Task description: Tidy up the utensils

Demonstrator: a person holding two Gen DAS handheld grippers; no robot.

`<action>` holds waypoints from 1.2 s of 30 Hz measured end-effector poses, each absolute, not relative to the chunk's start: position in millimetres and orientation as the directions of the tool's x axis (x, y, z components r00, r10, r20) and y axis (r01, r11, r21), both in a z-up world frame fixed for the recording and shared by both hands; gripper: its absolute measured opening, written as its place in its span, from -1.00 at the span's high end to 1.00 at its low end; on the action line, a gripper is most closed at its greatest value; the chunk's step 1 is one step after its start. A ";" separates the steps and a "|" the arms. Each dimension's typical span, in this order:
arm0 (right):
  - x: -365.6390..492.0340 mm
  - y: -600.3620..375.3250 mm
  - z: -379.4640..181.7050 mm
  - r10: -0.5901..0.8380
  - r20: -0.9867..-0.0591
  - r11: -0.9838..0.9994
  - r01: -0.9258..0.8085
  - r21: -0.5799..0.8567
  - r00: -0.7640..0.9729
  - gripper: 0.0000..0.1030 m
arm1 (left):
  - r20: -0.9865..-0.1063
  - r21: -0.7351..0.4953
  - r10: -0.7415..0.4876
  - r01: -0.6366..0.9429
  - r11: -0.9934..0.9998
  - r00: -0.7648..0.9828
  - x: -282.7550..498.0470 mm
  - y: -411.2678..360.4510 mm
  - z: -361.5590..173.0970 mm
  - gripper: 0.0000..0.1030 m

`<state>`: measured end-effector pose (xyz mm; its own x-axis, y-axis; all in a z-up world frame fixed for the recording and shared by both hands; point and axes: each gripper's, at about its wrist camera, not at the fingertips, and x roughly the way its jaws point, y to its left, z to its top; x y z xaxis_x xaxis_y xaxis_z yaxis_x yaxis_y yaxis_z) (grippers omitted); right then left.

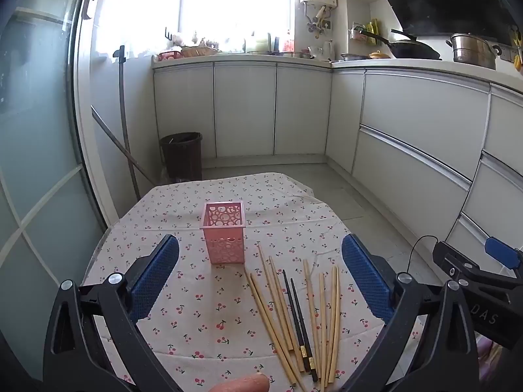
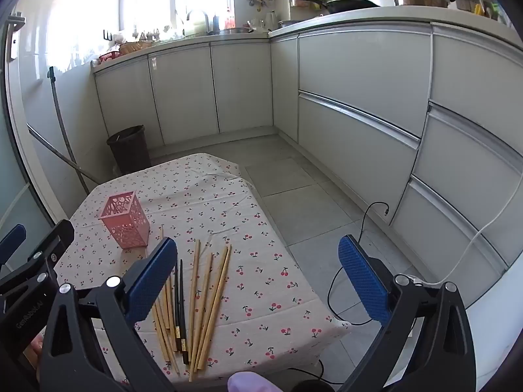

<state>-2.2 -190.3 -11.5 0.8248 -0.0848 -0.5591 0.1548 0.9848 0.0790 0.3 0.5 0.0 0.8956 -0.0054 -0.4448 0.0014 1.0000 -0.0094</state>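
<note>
Holder: the pink holder (image 1: 224, 236) stands upright on the bench (image 1: 183, 215), empty as far as its open top shows.
Chopsticks: the chopsticks (image 1: 294, 313) lie loose on the cherry-print cloth just beside the pink holder, on its right and nearer the person; most are pale wood, two are black.
Long axis: the sticks fan slightly but all run roughly from the person toward the pink holder, so a claw closing side to side would pinch across them.
Left claw: the left claw (image 1: 260, 277) hangs above the bench with its blue pads wide apart and nothing between them; the pink holder and the sticks both sit within its span.
Right claw: the right claw (image 2: 258, 277) is also spread wide and empty; the sticks lie under its left pad (image 2: 152, 281), toward the pink holder (image 2: 126, 220), while its right pad hangs past the bench edge over the floor.
Nearer arm: probably the left, as it is already centred on the bundle; the right would need to shift toward the pink holder.
</note>
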 end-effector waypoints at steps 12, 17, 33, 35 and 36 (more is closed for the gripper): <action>-2.0 -191.0 -12.9 -0.088 -0.560 0.985 0.156 0.075 0.824 -0.87 | -0.451 -0.007 -0.011 0.009 1.000 0.893 1.0 1.5 -1.7 -0.86; -1.8 -190.8 -13.5 -0.087 -0.561 0.985 0.155 0.075 0.823 -0.87 | -0.453 -0.005 -0.011 0.010 1.000 0.891 -1.1 0.2 -1.0 -0.86; -0.4 -189.7 -17.7 -0.084 -0.565 0.985 0.154 0.077 0.821 -0.87 | -0.466 -0.002 -0.003 0.002 1.000 0.885 4.0 -0.9 -5.1 -0.86; -0.6 -189.8 -17.3 -0.084 -0.565 0.985 0.155 0.078 0.821 -0.87 | -0.466 -0.002 -0.002 0.001 1.000 0.885 4.4 -0.3 -5.9 -0.86; -0.5 -189.6 -17.4 -0.084 -0.566 0.985 0.154 0.078 0.820 -0.87 | -0.465 -0.001 -0.001 0.001 1.000 0.885 5.1 0.1 -6.4 -0.86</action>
